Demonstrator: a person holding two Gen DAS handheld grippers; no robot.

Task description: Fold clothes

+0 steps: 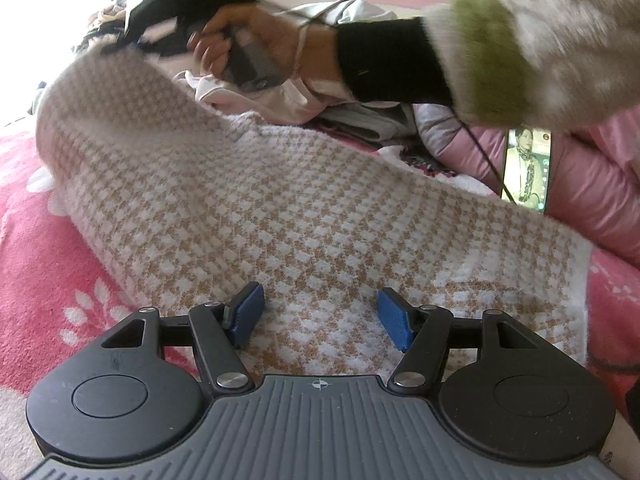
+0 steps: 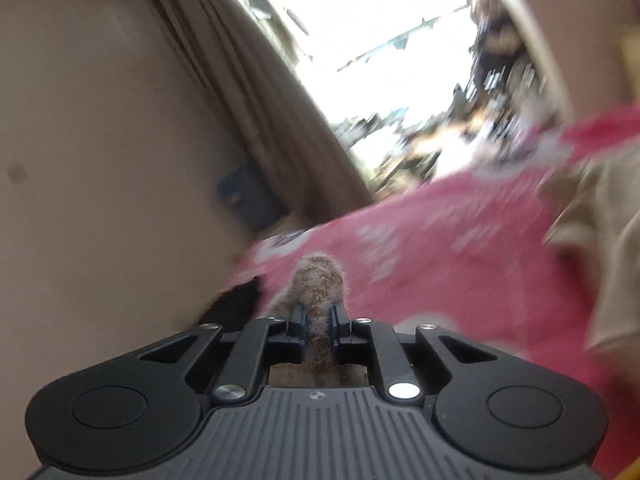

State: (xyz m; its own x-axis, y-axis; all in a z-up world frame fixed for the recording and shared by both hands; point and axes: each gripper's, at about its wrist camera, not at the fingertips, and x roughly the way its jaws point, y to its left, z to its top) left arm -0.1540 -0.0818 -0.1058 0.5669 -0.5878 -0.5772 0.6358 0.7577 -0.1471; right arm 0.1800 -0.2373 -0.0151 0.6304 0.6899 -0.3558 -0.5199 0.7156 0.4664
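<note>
The left tongs (image 1: 320, 316) stood open, their blue pads resting on the tan-and-white houndstooth knitted garment (image 1: 248, 208) without gripping it. The garment lay spread over the pink floral bed cover (image 1: 48, 280). The right tongs (image 2: 320, 322), held in a hand (image 1: 260, 40) with a fuzzy green-cuffed sleeve (image 1: 492, 56), were clamped on a fold of that knit (image 2: 318, 276), lifting its far edge above the bed.
</note>
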